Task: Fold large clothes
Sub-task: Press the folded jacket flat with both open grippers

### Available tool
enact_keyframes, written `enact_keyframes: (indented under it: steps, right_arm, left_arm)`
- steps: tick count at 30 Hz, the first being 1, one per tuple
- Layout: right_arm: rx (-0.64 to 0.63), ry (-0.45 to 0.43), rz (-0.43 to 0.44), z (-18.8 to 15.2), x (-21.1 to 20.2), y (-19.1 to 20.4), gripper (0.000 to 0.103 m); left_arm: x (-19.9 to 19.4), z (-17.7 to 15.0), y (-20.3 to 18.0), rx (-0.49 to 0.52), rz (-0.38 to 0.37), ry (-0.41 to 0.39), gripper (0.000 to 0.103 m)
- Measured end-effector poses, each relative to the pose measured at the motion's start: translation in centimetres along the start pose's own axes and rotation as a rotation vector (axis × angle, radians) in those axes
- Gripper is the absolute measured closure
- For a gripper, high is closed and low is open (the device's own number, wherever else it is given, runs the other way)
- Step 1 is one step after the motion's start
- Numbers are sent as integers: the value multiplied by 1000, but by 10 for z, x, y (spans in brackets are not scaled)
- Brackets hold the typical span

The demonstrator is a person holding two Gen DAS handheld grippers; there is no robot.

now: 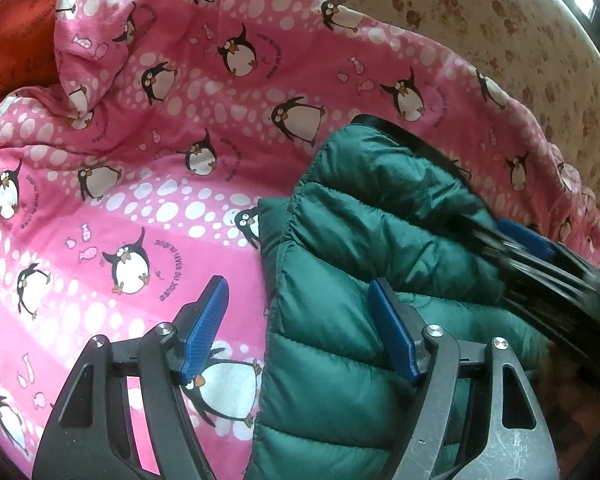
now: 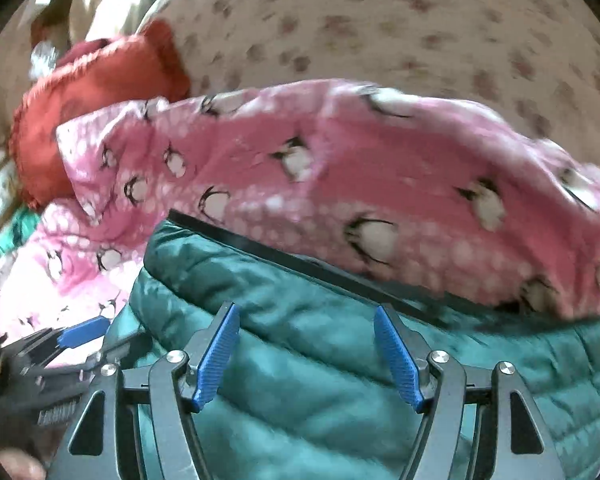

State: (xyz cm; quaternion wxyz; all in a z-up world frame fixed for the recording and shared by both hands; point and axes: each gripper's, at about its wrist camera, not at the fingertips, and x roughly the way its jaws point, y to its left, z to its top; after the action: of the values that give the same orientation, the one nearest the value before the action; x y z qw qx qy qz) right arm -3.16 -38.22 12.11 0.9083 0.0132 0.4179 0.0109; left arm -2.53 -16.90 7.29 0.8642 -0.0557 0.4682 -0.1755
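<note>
A dark green quilted puffer jacket (image 1: 364, 216) lies folded on a pink penguin-print blanket (image 1: 148, 152). Its black-trimmed edge runs along the far side. My left gripper (image 1: 300, 292) is open above the jacket's left edge, one blue pad over the blanket, the other over the jacket. My right gripper (image 2: 306, 320) is open over the jacket (image 2: 300, 360), nothing between its pads. The right gripper also shows in the left wrist view (image 1: 540, 256) at the jacket's right side, blurred. The left gripper shows at the lower left of the right wrist view (image 2: 76, 336).
A red cushion (image 2: 92, 112) lies beyond the blanket's far left corner. A cream floral bedsheet (image 1: 480, 20) covers the bed beyond the blanket. The pink blanket (image 2: 340, 168) is bunched up behind the jacket. The right wrist view is motion-blurred.
</note>
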Motion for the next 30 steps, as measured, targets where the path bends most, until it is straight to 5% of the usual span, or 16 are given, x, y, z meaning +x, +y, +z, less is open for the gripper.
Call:
enact_keyframes:
  steps: [8, 15, 20, 24, 30]
  right_arm:
    - [70, 133, -5, -8, 66, -7, 31]
    - [115, 80, 45, -12, 26, -29, 31]
    - [59, -1, -173, -26, -32, -87, 31]
    - [168, 26, -335, -49, -50, -164, 31]
    - [339, 78, -416, -71, -42, -236, 31]
  left_arm:
    - [9, 1, 6, -22, -14, 30, 30]
    - [9, -2, -1, 6, 4, 17, 30]
    - [9, -2, -1, 1, 4, 13, 30]
    - [8, -3, -3, 8, 16, 4, 29]
    - [11, -4, -5, 20, 18, -3, 29]
